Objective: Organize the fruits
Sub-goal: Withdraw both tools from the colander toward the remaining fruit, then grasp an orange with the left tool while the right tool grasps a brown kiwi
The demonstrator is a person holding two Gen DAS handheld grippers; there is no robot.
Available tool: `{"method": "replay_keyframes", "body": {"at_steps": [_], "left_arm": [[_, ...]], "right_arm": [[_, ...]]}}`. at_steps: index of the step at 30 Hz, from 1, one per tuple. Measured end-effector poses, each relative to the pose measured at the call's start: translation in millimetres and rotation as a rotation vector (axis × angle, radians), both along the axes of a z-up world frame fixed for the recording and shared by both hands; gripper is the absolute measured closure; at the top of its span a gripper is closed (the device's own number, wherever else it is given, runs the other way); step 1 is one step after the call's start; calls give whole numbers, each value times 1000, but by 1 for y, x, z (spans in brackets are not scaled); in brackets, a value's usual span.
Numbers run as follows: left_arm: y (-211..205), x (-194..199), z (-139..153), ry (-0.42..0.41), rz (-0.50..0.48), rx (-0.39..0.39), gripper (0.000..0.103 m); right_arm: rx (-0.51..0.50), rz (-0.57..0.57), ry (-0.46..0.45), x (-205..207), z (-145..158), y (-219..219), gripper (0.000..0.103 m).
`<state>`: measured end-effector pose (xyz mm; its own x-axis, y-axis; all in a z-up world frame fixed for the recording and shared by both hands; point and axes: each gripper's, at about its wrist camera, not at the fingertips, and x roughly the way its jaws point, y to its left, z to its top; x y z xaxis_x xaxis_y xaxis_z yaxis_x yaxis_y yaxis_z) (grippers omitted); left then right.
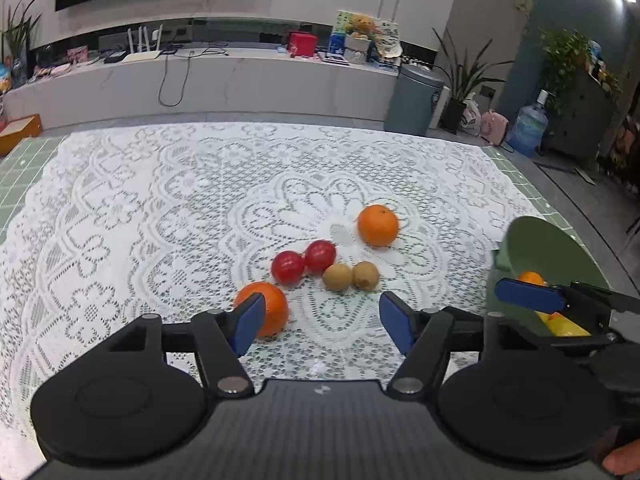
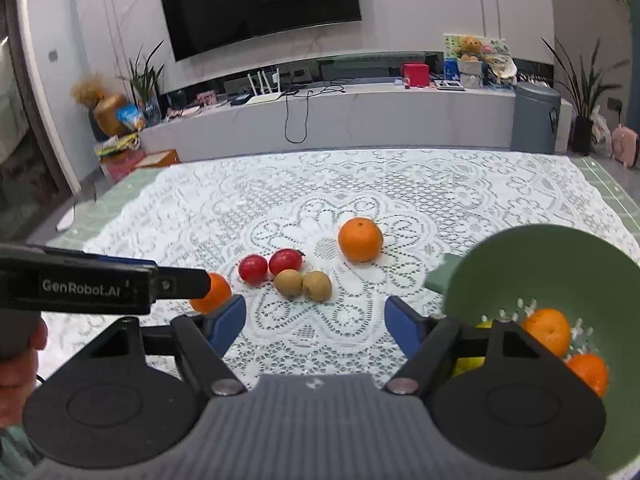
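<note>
On the lace tablecloth lie a far orange (image 1: 377,225) (image 2: 360,239), two red fruits (image 1: 303,262) (image 2: 269,266), two brown kiwis (image 1: 351,275) (image 2: 303,285) and a near orange (image 1: 266,308) (image 2: 212,292). My left gripper (image 1: 318,322) is open and empty above the cloth; its left pad (image 1: 248,324) stands in front of the near orange. My right gripper (image 2: 316,324) is open and empty, just left of a green colander bowl (image 2: 540,264) (image 1: 540,248) that holds oranges (image 2: 548,330) and a yellow fruit (image 2: 470,362).
The table's green edge (image 1: 24,168) shows beyond the cloth. Each gripper's body shows in the other's view, the right one (image 1: 560,300) and the left one (image 2: 100,284). A TV cabinet, bin and plants stand behind the table.
</note>
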<state>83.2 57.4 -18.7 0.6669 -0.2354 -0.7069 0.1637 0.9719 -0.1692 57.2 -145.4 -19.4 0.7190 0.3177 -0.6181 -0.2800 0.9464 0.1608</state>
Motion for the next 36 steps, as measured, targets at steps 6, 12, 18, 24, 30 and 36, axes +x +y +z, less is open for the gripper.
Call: {"method": "replay_keyframes", "body": {"at_steps": [6,12,18,24,30,36], "left_arm": [[7,11,-21,23,66,47,30],[12,20,-33,38,88,56,30],[14,25,-43,48,87,51,30],[9,31,-50,58,70,73,40],[9,32,-53,56,63,82,45],[11,37,-57,68,70,75,49]], "right_arm": [[-75,36,-29,14,-11,19,41],[-161,54,-46,32,-26,35,49],[-180,64,-19,47,-43,42,54],[-177,69,-14,59,-51,43,62],[-167,73,11,70,-60,42,65],[-159,85,25,78,-66,45,68]]}}
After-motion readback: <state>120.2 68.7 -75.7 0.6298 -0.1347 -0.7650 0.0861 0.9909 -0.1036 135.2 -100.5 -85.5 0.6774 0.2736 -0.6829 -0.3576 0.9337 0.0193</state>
